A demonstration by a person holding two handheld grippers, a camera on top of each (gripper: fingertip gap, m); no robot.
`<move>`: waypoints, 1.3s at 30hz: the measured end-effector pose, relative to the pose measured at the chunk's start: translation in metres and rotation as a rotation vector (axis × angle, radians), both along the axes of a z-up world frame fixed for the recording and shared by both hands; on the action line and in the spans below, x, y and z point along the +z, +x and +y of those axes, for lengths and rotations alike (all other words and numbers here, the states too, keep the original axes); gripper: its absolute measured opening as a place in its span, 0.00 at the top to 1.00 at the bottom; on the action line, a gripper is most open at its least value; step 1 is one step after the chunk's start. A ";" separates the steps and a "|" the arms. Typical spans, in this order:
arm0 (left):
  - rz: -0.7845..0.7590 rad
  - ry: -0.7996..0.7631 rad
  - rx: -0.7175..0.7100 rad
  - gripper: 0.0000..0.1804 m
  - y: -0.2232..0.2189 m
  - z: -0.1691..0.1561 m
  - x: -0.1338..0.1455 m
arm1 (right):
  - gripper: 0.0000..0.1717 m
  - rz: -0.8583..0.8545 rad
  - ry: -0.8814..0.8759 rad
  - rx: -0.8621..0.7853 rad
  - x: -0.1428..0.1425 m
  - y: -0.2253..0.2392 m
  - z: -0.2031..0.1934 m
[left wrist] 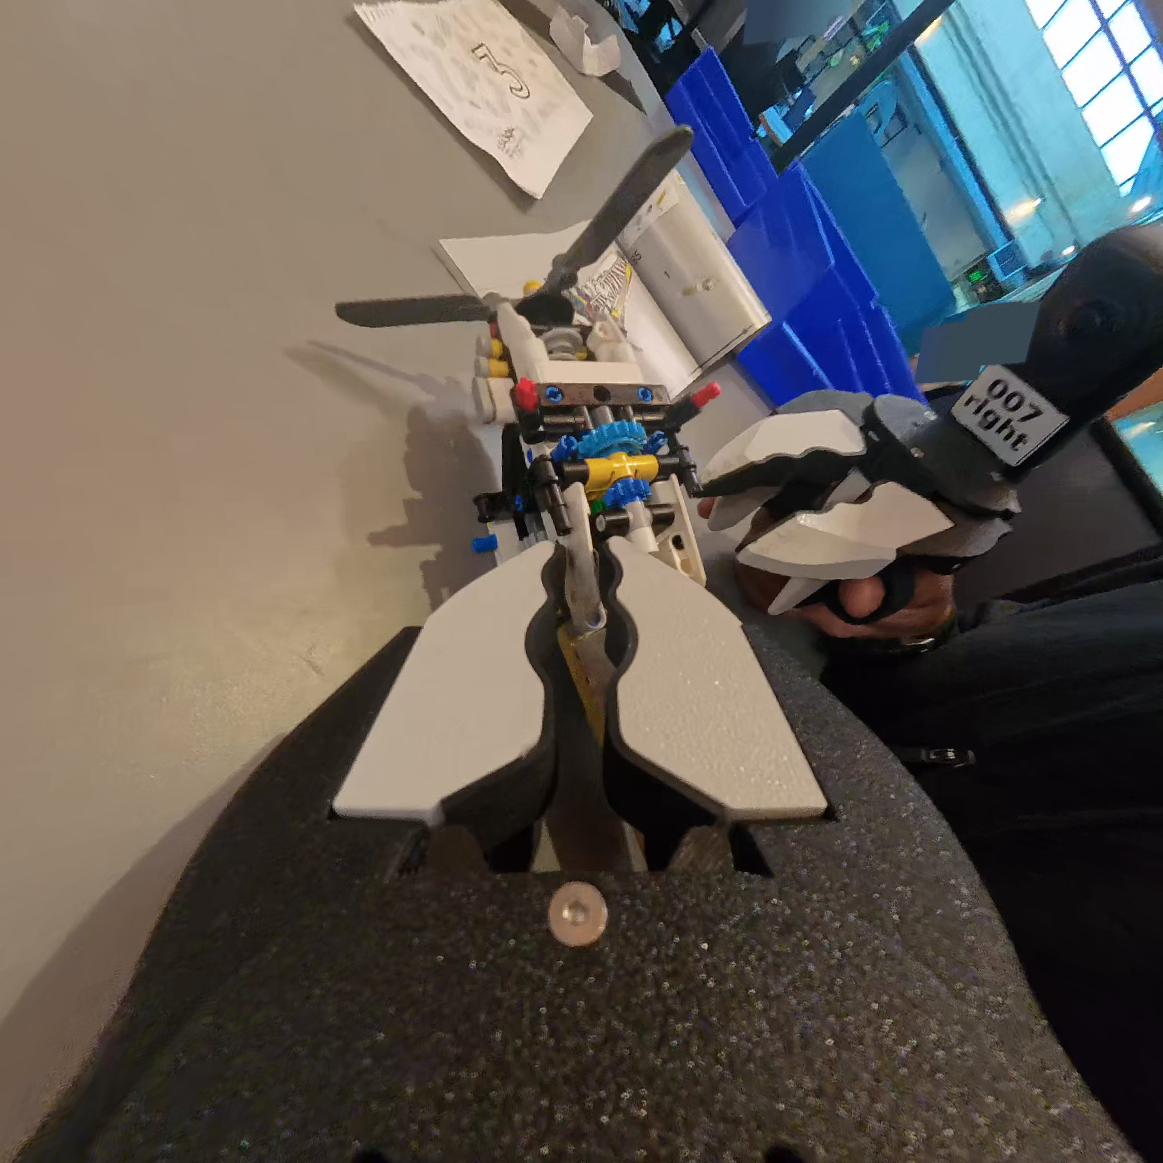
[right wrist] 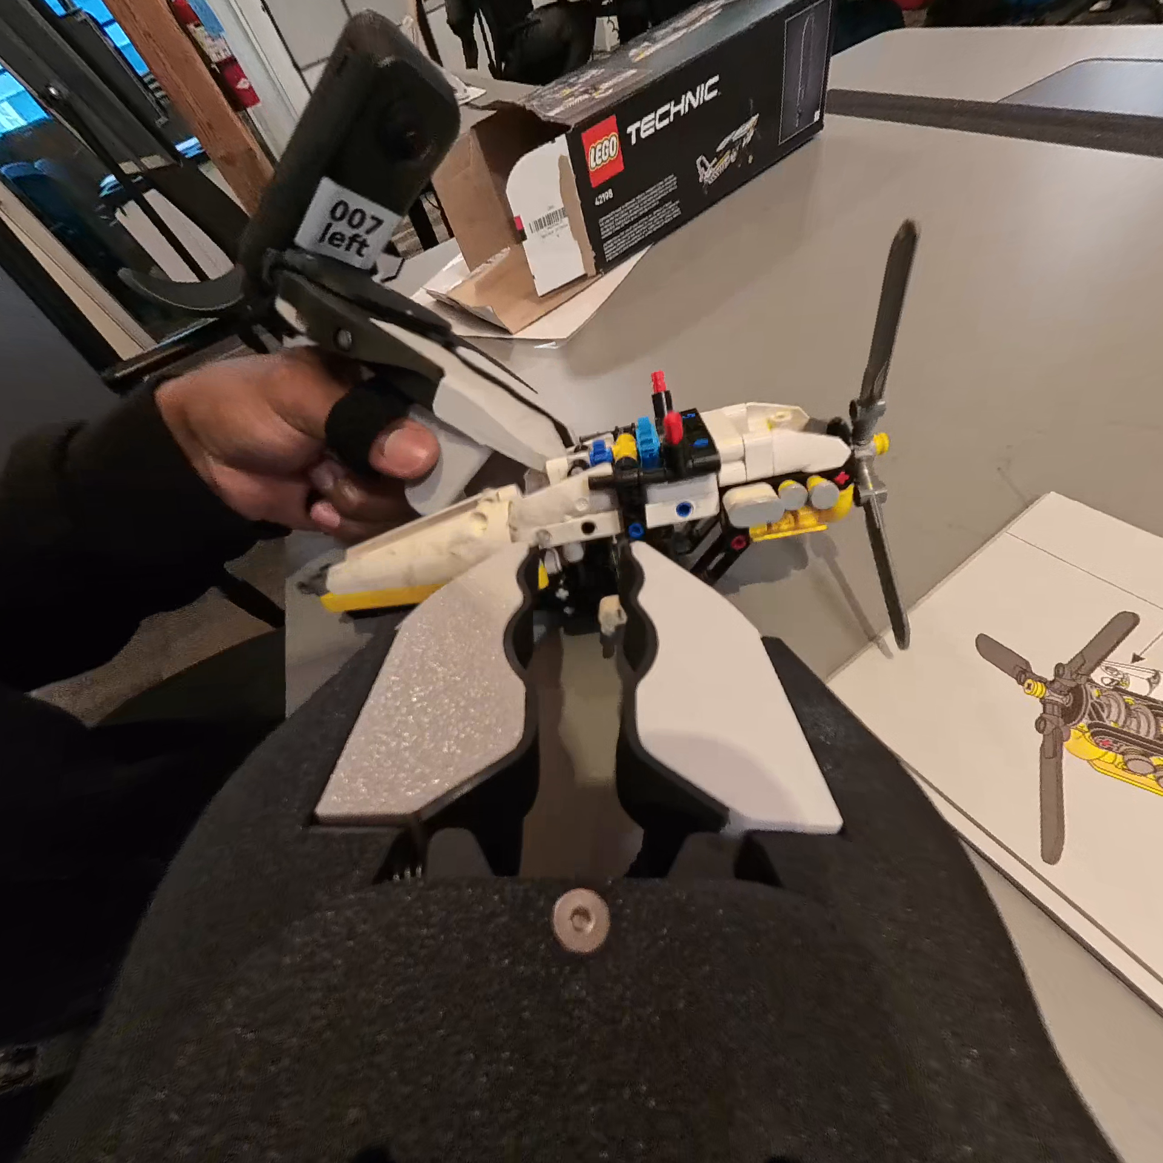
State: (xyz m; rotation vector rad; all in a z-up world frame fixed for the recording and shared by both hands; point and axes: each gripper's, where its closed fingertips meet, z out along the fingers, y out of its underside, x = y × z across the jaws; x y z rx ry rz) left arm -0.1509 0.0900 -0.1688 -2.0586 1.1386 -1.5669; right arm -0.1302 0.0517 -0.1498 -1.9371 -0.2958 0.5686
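Note:
A brick-built toy plane (right wrist: 724,478), white and yellow with black, blue and red pins and a dark propeller (right wrist: 881,440), stands over the grey table (right wrist: 1007,314). My left gripper (left wrist: 580,554) is shut on a white beam (left wrist: 579,566) at the plane's tail end. It also shows in the right wrist view (right wrist: 541,450), held in a hand at the plane's rear top. My right gripper (right wrist: 585,560) is open under the plane's belly, its pads apart around the dark underside. In the left wrist view it (left wrist: 724,516) sits open beside the plane's right side, its upper fingertip (left wrist: 711,478) at a black pin.
An opened black cardboard box (right wrist: 661,157) lies at the back of the table. An instruction booklet (right wrist: 1038,692) lies at the right. Blue bins (left wrist: 818,283), a clear container (left wrist: 692,277) and a printed sheet (left wrist: 478,82) lie beyond the plane. Some 6 centimetres of space lies between my two pairs of fingers.

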 end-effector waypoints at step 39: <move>0.180 0.661 -0.205 0.92 0.008 -0.044 0.021 | 0.84 -0.286 0.004 0.067 -0.024 0.025 -0.025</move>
